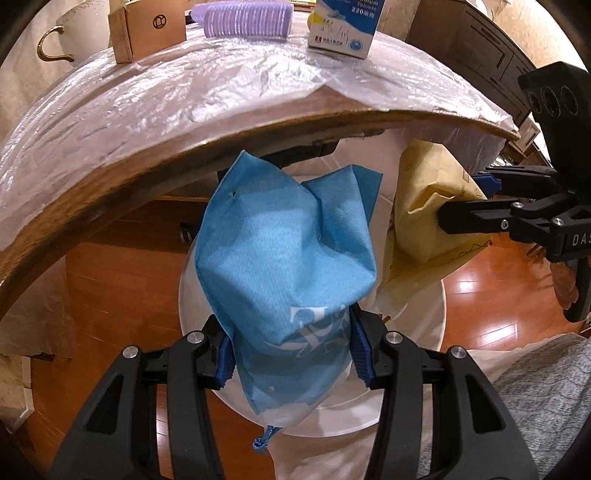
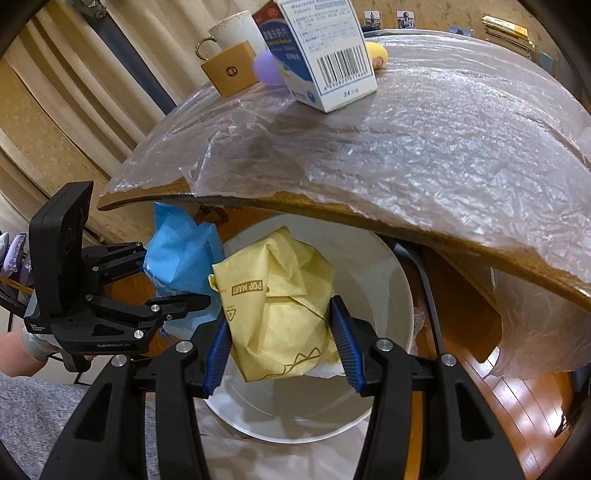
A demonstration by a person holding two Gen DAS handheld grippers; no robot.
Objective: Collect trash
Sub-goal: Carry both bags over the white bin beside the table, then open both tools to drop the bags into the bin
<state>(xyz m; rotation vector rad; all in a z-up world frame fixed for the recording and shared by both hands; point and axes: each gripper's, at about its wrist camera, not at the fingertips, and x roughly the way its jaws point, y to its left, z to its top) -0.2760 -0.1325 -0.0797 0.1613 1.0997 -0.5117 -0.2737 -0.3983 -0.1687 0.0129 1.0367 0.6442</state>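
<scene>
My left gripper (image 1: 291, 347) is shut on a crumpled blue fabric bag (image 1: 284, 251) with white print, held over a white round bin (image 1: 410, 339) on the floor below the table edge. In the same view my right gripper (image 1: 469, 203) comes in from the right, shut on a crumpled yellow paper bag (image 1: 424, 206). From the right wrist view that yellow bag (image 2: 280, 306), printed POP MART, sits between the blue pads (image 2: 218, 350) above the bin (image 2: 373, 266). To its left there, the left gripper (image 2: 173, 277) holds the blue bag (image 2: 181, 254).
A wooden table (image 2: 332, 218) under crinkled clear plastic (image 2: 424, 147) overhangs the bin. On it stand a blue-white medicine box (image 2: 325, 55), a small tan box (image 2: 231, 72), a purple hair roller (image 1: 245, 20) and a white mug (image 2: 232, 33). Glossy wood floor (image 1: 125, 273) surrounds the bin.
</scene>
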